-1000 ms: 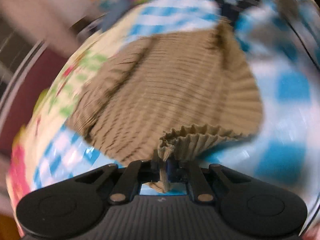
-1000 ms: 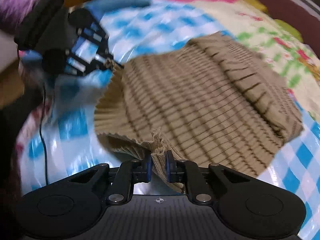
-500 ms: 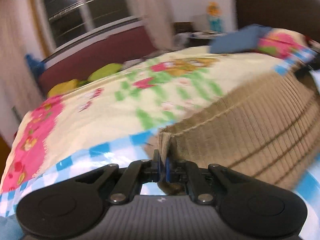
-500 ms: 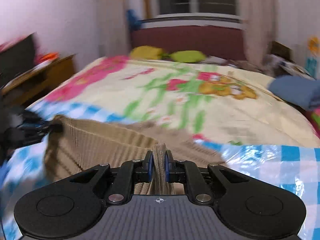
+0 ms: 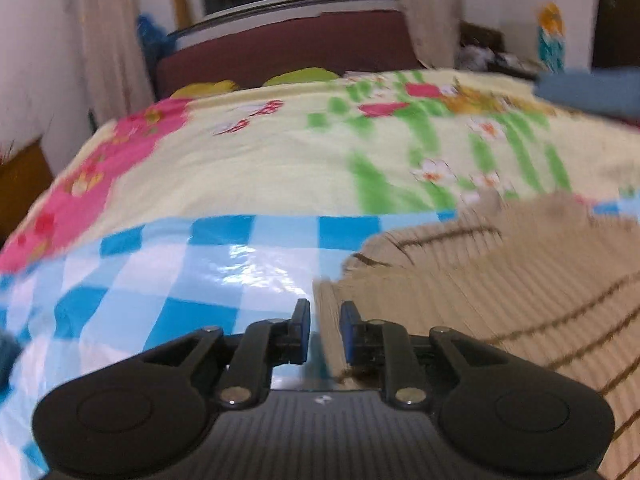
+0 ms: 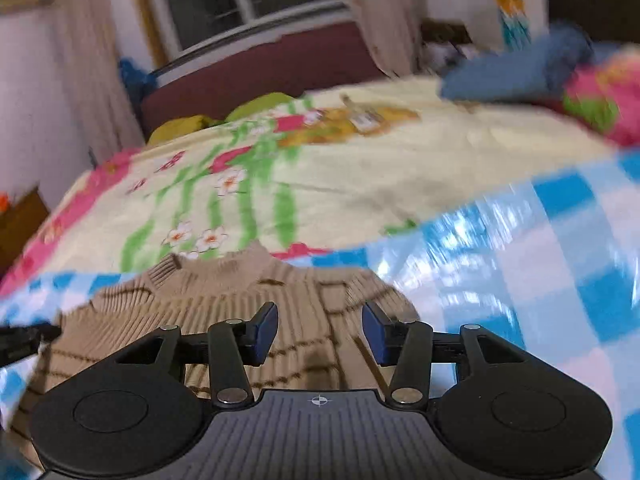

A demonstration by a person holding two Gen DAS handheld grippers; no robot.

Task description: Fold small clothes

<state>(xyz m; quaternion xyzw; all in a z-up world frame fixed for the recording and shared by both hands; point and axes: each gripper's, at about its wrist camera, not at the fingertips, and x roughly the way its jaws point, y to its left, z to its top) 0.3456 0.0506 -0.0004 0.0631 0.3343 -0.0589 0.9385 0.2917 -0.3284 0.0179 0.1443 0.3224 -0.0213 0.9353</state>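
Your left gripper (image 5: 324,332) has just been opening: its jaws stand a little apart with the folded edge of the tan ribbed sweater (image 5: 520,300) loose between them, no pad clearly pressing on it. That sweater lies on the blue-and-white checked sheet (image 5: 168,280), spreading away to the right of your left fingers. Your right gripper (image 6: 320,332) has also just been opening and now stands wide, nothing pinched, hovering over the same sweater (image 6: 240,304) near its neckline. Expect the knit to be light, soft and limp: it will sag, stretch and slide on that glossy sheet, so I judge you should pinch doubled edges or corners, not a single layer mid-panel. Counted: one sweater, one checked sheet, one flowered bedspread (image 5: 280,152), two grippers.
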